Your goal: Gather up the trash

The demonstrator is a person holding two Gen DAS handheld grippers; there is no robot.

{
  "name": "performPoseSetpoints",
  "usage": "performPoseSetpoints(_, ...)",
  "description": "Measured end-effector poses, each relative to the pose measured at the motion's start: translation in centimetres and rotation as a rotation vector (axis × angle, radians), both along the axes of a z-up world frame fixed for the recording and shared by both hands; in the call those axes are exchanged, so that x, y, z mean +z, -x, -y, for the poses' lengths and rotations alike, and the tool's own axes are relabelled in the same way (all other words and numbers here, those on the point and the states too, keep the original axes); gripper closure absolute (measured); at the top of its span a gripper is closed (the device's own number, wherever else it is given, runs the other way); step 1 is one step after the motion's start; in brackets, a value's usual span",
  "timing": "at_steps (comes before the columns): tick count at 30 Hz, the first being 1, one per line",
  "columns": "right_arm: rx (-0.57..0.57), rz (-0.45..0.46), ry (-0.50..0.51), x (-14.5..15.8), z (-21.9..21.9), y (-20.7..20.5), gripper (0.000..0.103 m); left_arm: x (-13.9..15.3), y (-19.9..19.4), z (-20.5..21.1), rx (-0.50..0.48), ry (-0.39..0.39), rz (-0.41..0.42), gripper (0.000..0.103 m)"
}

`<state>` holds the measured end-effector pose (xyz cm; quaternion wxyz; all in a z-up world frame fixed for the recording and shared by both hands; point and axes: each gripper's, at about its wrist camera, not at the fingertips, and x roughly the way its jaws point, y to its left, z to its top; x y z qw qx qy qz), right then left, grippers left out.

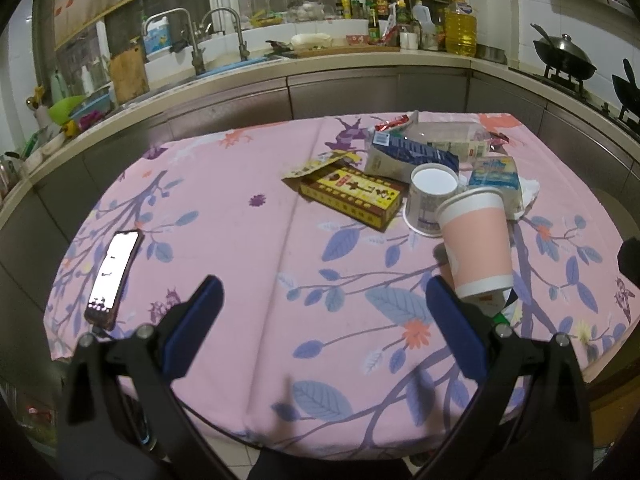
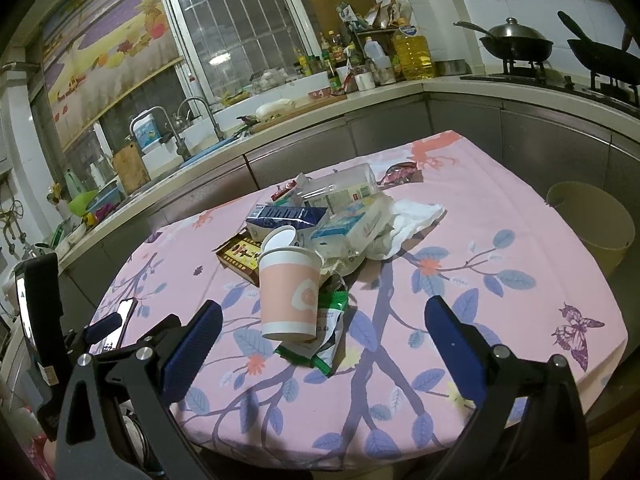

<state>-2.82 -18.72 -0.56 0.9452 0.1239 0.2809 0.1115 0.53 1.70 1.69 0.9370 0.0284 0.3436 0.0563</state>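
Note:
A heap of trash lies on the pink flowered tablecloth [image 1: 240, 280] [image 2: 500, 340]. A pink paper cup [image 1: 476, 244] [image 2: 289, 292] stands upright at its near edge, on a green wrapper [image 2: 326, 344]. Behind it are a white cup [image 1: 430, 200] [image 2: 280, 238], a yellow-red box [image 1: 352, 194] [image 2: 240, 258], a blue-white carton [image 1: 412, 156] [image 2: 286, 216], a tissue pack [image 1: 496, 178] [image 2: 356, 224], a clear plastic container [image 2: 340, 188] and crumpled white paper [image 2: 416, 216]. My left gripper [image 1: 322, 300] is open, left of the pink cup. My right gripper [image 2: 324, 320] is open, the cup just ahead between its fingers.
A lit phone [image 1: 114, 274] [image 2: 120, 322] lies at the table's left edge. A beige bin [image 2: 592, 224] stands beyond the table's right side. The kitchen counter with sink [image 1: 208, 64], bottles and woks [image 2: 516, 44] runs behind. The left gripper's body [image 2: 40, 320] shows at the far left.

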Motion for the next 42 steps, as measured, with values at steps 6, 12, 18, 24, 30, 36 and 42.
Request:
performPoseSetpoints(6,-0.003,-0.001,-0.005,-0.1,0.1,0.1,0.009,0.1,0.1,0.1,-0.002,-0.002,0.010,0.006)
performPoseSetpoints(12,-0.002,-0.005,-0.006,-0.2,0.2,0.1,0.012,0.2,0.3,0.0,-0.003,0.001,0.024,0.006)
performPoseSetpoints(18,-0.005,-0.026,-0.020,-0.6,0.3,0.2,0.013,0.2,0.5,0.0,-0.003,0.001,0.028,0.006)
performPoseSetpoints(24,-0.007,-0.045,-0.034,-0.7,0.3,0.0,0.015,0.1,0.6,-0.1,-0.002,0.004,0.022,0.006)
performPoseSetpoints(30,-0.005,-0.058,-0.042,-0.9,0.3,-0.2,0.017,-0.3,0.5,-0.3,0.000,0.008,0.009,0.006)
performPoseSetpoints(36,-0.003,-0.064,-0.045,-1.1,0.2,-0.2,0.019,-0.4,0.5,-0.3,0.000,0.011,0.004,0.006)
performPoseSetpoints(42,-0.004,-0.062,-0.043,-1.1,0.3,-0.3,0.020,-0.5,0.4,-0.3,0.000,0.014,-0.001,0.006)
